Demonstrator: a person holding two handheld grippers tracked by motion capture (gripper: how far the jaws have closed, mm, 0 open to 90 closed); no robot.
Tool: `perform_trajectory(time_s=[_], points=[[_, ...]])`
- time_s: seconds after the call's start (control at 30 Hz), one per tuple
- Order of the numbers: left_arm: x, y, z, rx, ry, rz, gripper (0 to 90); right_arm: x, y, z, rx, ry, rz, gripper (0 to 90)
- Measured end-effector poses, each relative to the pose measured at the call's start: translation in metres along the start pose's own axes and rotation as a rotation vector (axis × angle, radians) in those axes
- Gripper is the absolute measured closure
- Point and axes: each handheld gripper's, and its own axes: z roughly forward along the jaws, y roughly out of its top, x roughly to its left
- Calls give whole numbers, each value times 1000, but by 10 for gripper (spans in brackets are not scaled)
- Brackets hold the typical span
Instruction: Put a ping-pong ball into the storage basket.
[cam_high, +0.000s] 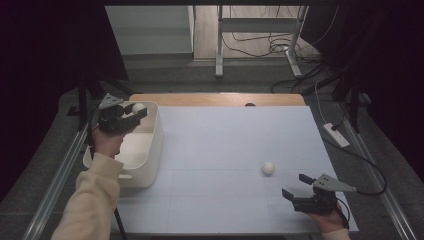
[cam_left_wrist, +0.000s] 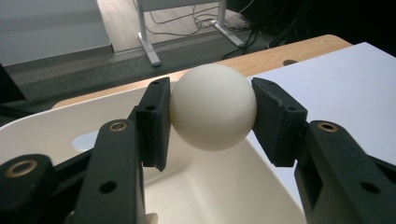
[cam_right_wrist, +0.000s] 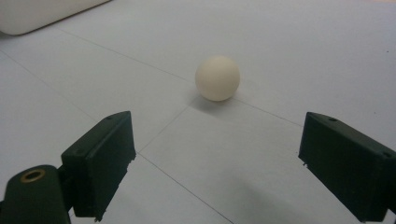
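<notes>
My left gripper is shut on a cream ball, held above the far end of a white bin at the table's left. A second cream ball lies on the white table sheet toward the right. My right gripper rests low near the front right, open, with nothing between its pads, a short way before that ball.
The white sheet covers a wooden table whose far edge shows bare. Beyond it stand a metal frame's legs and loose cables on the floor. A power strip lies off the table's right side.
</notes>
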Motion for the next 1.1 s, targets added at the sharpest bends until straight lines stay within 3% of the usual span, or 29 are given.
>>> perform_trajectory(time_s=[0.37, 0.8, 1.1], points=[[22, -8, -3, 32, 51, -28, 505, 0, 0, 1, 1, 1, -3, 105], [30, -8, 3, 75, 80, -35, 504, 0, 0, 1, 2, 2, -2, 105], [33, -10, 10, 118, 74, -43, 504, -1, 0, 1, 2, 2, -1, 105]])
